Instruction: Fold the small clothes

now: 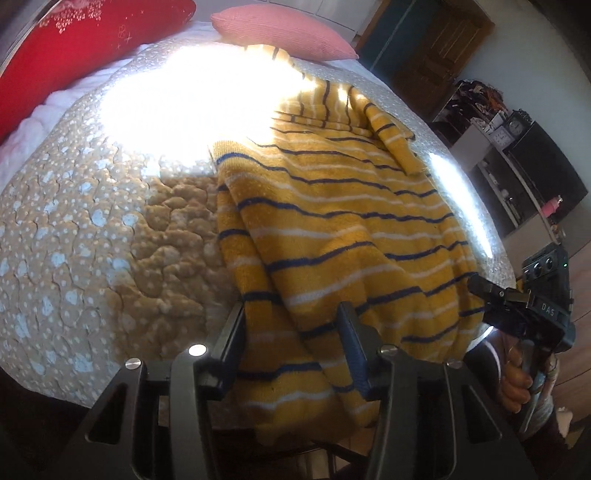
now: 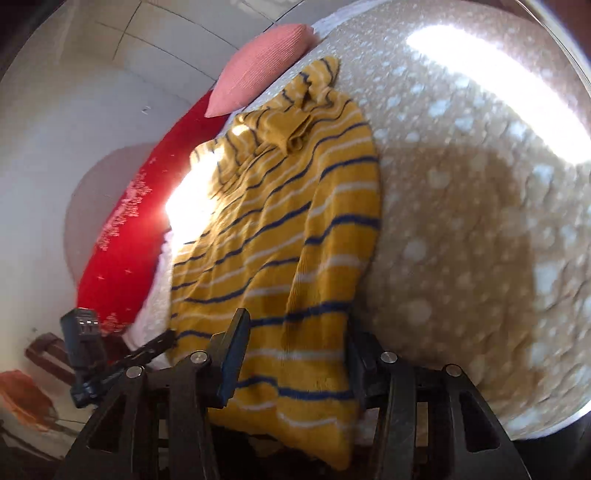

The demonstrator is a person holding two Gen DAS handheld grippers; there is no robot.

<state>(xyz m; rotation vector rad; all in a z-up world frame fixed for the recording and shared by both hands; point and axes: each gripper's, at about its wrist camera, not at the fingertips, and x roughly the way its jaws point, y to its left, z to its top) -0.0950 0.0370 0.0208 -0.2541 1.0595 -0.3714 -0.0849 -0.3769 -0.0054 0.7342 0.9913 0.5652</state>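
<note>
A yellow knit sweater [image 1: 332,221] with navy and white stripes lies spread on the bed, its hem hanging over the near edge; it also shows in the right wrist view [image 2: 295,229]. My left gripper [image 1: 291,325] is open, its jaws either side of the hem's left part. My right gripper [image 2: 295,339] is open around the hem's right part; it also shows in the left wrist view [image 1: 491,295] at the sweater's right edge. The left gripper shows in the right wrist view [image 2: 159,343] at the sweater's left edge.
The bed has a tan quilted cover [image 1: 92,221] with pale spots. A red pillow [image 1: 81,40] and a pink pillow [image 1: 277,29] lie at the head. Shelves with clutter [image 1: 517,147] stand to the right. Strong sunlight washes out part of the cover [image 1: 192,99].
</note>
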